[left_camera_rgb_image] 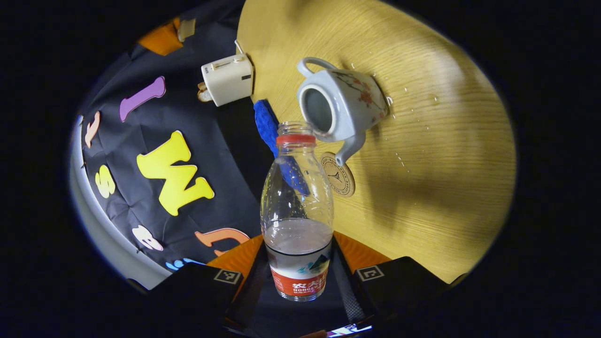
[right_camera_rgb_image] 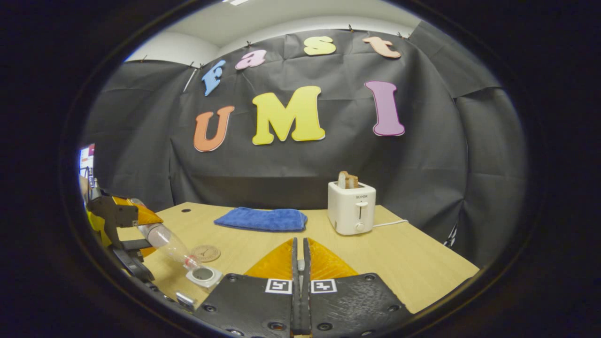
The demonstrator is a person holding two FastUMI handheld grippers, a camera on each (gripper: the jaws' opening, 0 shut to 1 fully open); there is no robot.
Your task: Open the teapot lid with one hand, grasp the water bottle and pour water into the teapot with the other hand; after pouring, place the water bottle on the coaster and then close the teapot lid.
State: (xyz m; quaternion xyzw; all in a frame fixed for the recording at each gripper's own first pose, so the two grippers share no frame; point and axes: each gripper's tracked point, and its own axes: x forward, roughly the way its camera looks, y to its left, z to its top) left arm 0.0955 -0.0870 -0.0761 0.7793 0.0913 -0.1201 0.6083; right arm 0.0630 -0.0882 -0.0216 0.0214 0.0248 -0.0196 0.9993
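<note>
**Pour in hand: bottle tipped at the open teapot**

Left gripper view. Fingers (left_camera_rgb_image: 228,277): clenched on the lower body of the water bottle (left_camera_rgb_image: 296,220), one either side of the label band. Left gripper (left_camera_rgb_image: 298,281): carries the bottle tilted, uncapped mouth pointing at the teapot (left_camera_rgb_image: 339,105). Teapot: lid off, opening bare, standing on the wooden table (left_camera_rgb_image: 446,155). Water: a modest amount low in the bottle, apparently not yet at the neck. Coaster (left_camera_rgb_image: 339,174): just beside the spout, unoccupied. Droplets lie on the table near the pot. Blue cloth (left_camera_rgb_image: 266,123) and toaster (left_camera_rgb_image: 227,79) at the table's far edge.

Right gripper view. Right gripper (right_camera_rgb_image: 299,263): fingers pressed together; a small pale sliver shows between them, and I cannot tell whether it is the lid. Bottle mouth hangs just over the teapot opening.

Risks, as judged:
- Mouth sits near the rim; a slight drift would send water onto the table.
- Steep, sudden tipping would gulp and splash.
- Wet table may let the coaster slide.
- The bottle's thin wall may buckle under the clench.
</note>
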